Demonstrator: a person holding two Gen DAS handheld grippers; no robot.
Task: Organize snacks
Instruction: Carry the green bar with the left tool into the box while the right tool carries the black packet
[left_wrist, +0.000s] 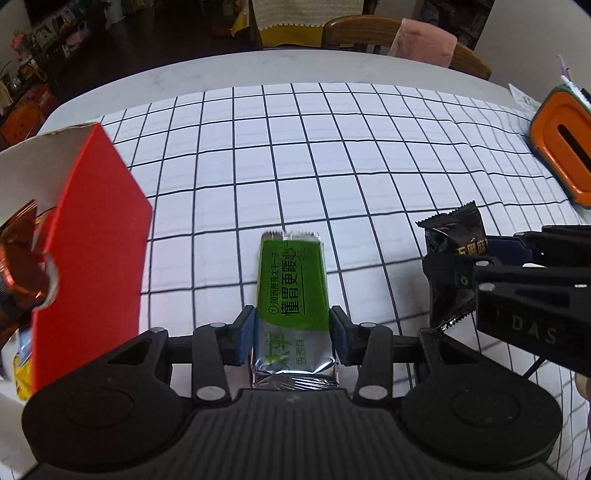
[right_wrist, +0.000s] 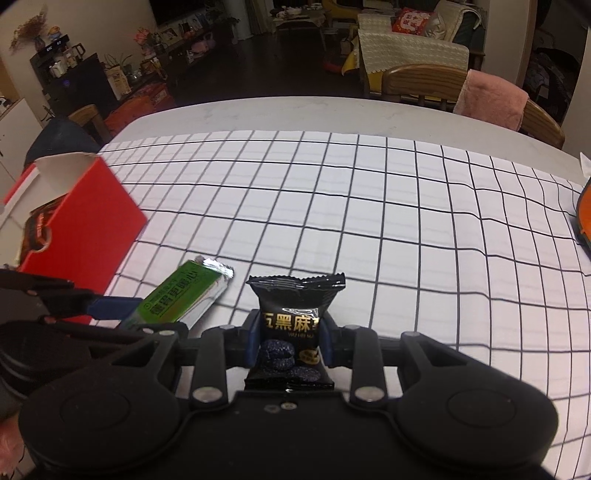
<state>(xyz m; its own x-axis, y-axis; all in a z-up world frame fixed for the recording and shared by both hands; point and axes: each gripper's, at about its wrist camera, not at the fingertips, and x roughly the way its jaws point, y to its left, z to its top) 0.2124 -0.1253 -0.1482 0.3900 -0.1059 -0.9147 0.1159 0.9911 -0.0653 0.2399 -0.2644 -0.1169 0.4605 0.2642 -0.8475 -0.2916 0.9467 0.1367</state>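
My left gripper (left_wrist: 293, 338) is shut on a green and silver snack packet (left_wrist: 293, 288), held above the checked cloth. My right gripper (right_wrist: 288, 341) is shut on a black snack packet (right_wrist: 293, 314). The black packet also shows at the right of the left wrist view (left_wrist: 448, 258), and the green packet at the left of the right wrist view (right_wrist: 181, 295). An open red box (left_wrist: 88, 254) stands at the left, just beside the left gripper, with wrapped snacks inside it; it also shows in the right wrist view (right_wrist: 83, 229).
A white cloth with a dark grid (left_wrist: 332, 166) covers the table. An orange and green container (left_wrist: 561, 144) stands at the right edge. A wooden chair with a pink towel (right_wrist: 491, 99) stands behind the table's far edge.
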